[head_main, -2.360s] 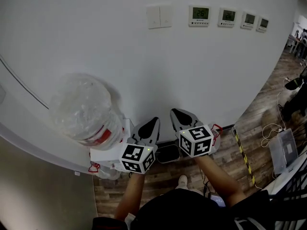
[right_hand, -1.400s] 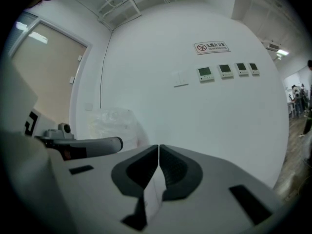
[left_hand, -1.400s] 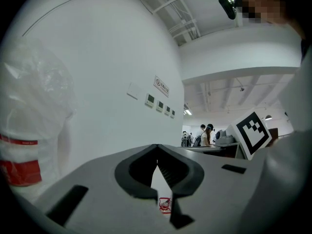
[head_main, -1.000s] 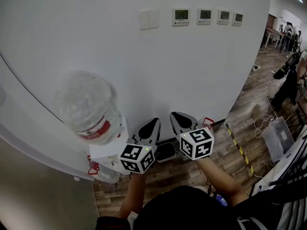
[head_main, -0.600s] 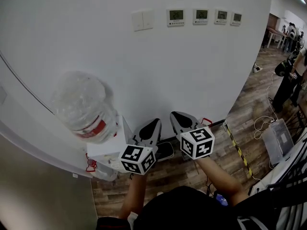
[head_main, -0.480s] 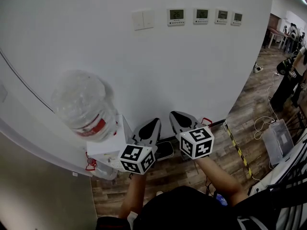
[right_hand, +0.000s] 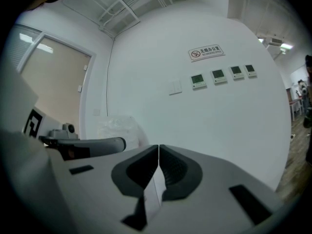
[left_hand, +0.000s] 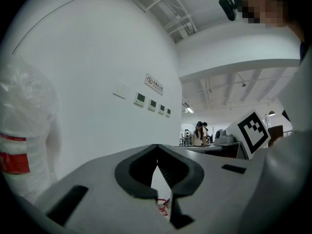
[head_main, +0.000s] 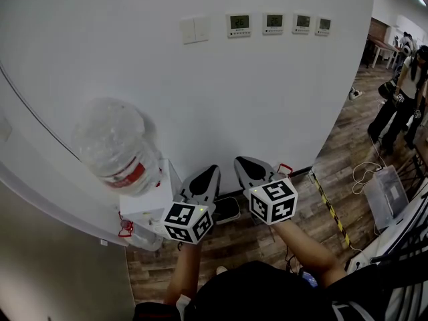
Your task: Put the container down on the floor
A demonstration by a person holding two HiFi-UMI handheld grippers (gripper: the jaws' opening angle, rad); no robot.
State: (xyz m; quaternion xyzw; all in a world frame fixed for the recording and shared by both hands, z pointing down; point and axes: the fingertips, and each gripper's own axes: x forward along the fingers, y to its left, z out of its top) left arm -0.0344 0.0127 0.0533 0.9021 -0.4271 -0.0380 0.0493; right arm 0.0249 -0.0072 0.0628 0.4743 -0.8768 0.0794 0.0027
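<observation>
By smooth wall (head_main: 267,99), crinkly jug (head_main: 117,146), closed left gripper (head_main: 212,169)

Left gripper (head_main: 211,170), right gripper (head_main: 239,160): pale grey moulded shells tapering to point, black liners along jaws. Left cube (head_main: 188,221) and right cube (head_main: 273,201), lower centre of head view: white faces, black square markers, small green light near upper edge of each. Gripper views: black pads (left_hand: 132,172) with ribbed inner faces, dark rectangular slots (right_hand: 247,198) sunk in grey shell. Wearer in black top (head_main: 254,293), bottom centre; forearms (head_main: 304,246) uncovered.
</observation>
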